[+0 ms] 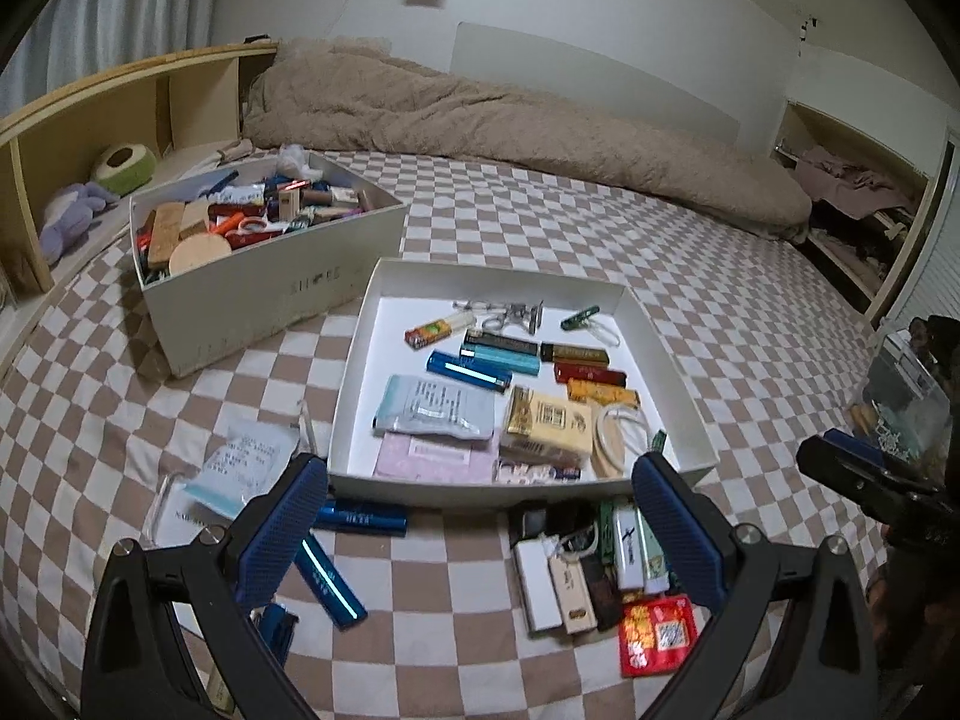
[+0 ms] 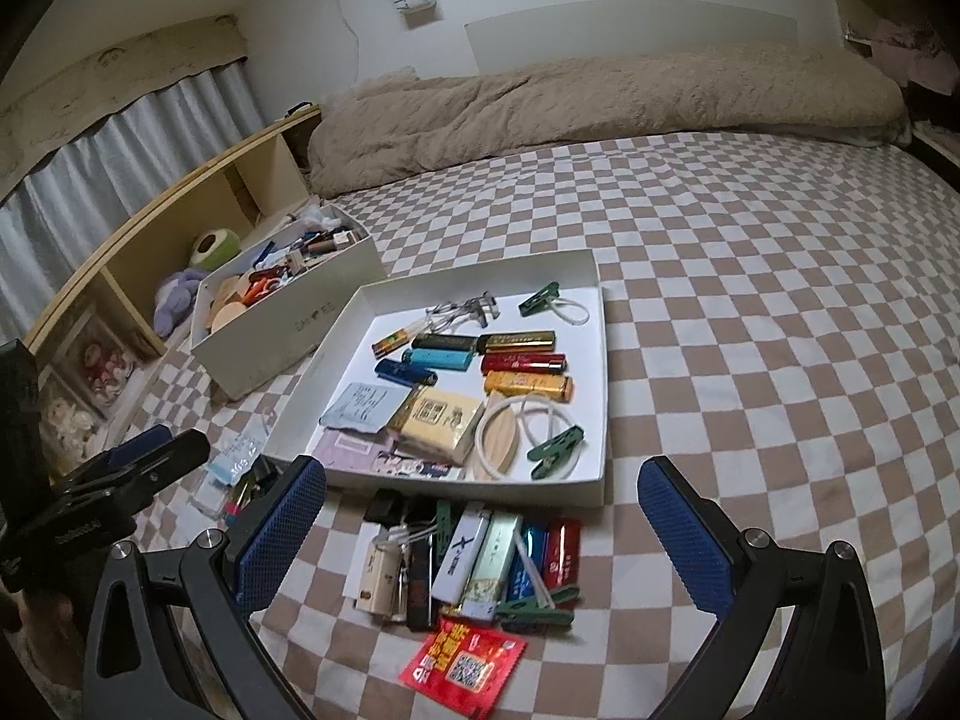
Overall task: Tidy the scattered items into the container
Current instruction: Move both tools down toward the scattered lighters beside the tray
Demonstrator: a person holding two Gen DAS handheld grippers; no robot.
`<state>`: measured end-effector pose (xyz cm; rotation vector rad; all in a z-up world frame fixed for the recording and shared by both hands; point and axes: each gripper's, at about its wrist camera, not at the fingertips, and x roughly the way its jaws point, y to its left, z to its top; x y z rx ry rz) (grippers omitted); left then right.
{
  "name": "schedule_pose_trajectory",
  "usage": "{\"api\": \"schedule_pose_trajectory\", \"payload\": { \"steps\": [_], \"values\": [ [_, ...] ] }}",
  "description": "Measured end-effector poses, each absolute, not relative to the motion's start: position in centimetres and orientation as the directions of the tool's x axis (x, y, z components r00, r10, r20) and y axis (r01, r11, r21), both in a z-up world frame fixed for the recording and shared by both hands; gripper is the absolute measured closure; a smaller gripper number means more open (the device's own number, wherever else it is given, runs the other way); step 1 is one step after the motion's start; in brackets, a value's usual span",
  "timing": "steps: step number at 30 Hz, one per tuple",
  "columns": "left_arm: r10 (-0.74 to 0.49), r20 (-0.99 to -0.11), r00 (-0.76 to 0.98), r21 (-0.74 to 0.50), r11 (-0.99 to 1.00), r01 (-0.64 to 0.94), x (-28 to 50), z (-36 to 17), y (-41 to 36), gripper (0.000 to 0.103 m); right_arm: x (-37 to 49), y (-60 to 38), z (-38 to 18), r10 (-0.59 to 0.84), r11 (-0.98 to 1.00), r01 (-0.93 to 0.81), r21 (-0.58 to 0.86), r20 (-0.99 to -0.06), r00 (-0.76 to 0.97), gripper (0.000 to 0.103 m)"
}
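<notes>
1. Both my grippers hang empty with fingers spread: left gripper [image 1: 480,531], right gripper [image 2: 483,531].
2. The shallow white tray [image 1: 354,360] lies just beyond both, already part filled.
3. A cluster of lighters and clips [image 2: 474,570] sits on the checkered bedspread [image 2: 750,330], just near of the tray's front wall, long axes running near-to-far.
4. My right gripper frames that cluster best; two blue lighters [image 1: 360,519] lie nearer my left.

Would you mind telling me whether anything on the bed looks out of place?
Yes: a pile of lighters and clips lies on the checked bedspread outside the shallow white tray, and two blue tubes lie loose left of it.
</notes>
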<state>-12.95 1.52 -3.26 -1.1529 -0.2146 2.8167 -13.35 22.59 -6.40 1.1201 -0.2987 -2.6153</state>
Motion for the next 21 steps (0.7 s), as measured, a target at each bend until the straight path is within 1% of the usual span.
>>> {"api": "schedule_pose_trajectory", "payload": {
  "steps": [6, 13, 18, 21],
  "values": [
    [0.134, -0.693, -0.709, -0.169, -0.985, -0.021, -11.4, -4.2, 0.3, 0.001, -12.1, 22.3, -6.9, -0.353, -0.93, 0.172, 0.325, -0.659, -0.664, 0.0],
    [0.096, -0.68, -0.726, -0.135, -0.991, -0.005, -9.8, -4.6, -1.5, 0.001, -10.6, 21.2, -7.8, -0.345, -0.935, 0.18, 0.306, -0.663, -0.665, 0.0],
    [0.09, -0.67, -0.737, -0.13, -0.992, -0.004, -8.7, -5.2, -2.5, 0.002, -9.1, 20.3, -8.1, -0.317, -0.946, 0.191, 0.263, -0.617, -0.721, 0.0],
    [0.089, -0.663, -0.743, -0.138, -0.99, 0.005, -8.3, -5.8, -3.2, 0.005, -8.7, 19.9, -8.6, -0.303, -0.951, 0.187, 0.247, -0.615, -0.728, 0.0]
  ]
}}
